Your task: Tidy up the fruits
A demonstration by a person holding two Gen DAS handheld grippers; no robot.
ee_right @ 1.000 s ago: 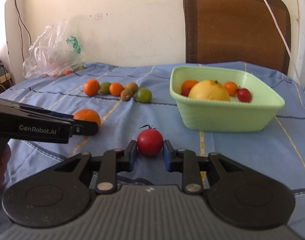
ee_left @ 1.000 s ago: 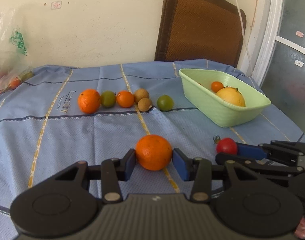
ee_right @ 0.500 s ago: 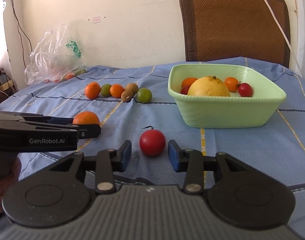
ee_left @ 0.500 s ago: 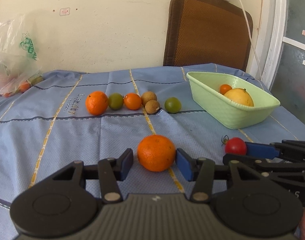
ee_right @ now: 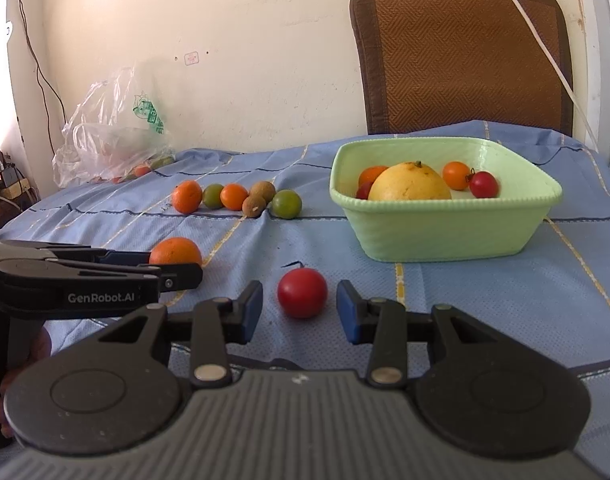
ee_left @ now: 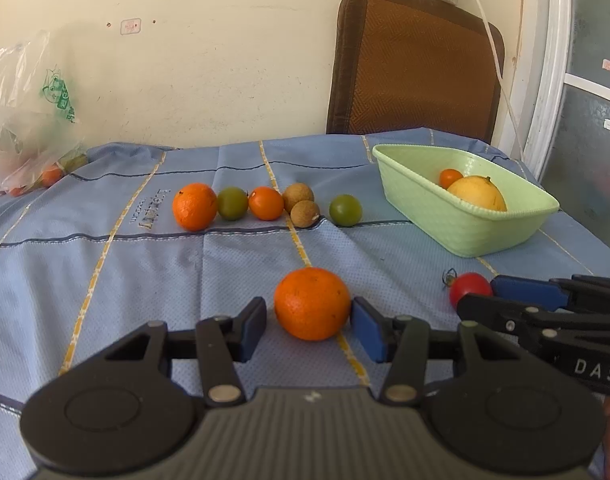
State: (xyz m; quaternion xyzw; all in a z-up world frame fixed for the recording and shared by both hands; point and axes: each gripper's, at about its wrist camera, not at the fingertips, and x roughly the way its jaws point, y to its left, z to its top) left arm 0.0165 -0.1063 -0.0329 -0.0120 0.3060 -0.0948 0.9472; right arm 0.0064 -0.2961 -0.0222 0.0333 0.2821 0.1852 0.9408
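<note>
Orange (ee_left: 312,303) btwn parted left jaws; tomato (ee_right: 302,292) btwn parted right jaws; only right view shows basket's (ee_right: 445,236) red tomato (ee_right: 483,184).

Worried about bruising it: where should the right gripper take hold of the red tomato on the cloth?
Probably across the widest middle of the tomato, coming in level from the near side. The right gripper already stands open around it, and the stem points away at the top.

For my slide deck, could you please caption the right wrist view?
Open right gripper straddles a tomato on the cloth, a green basket of fruit behind.
</note>
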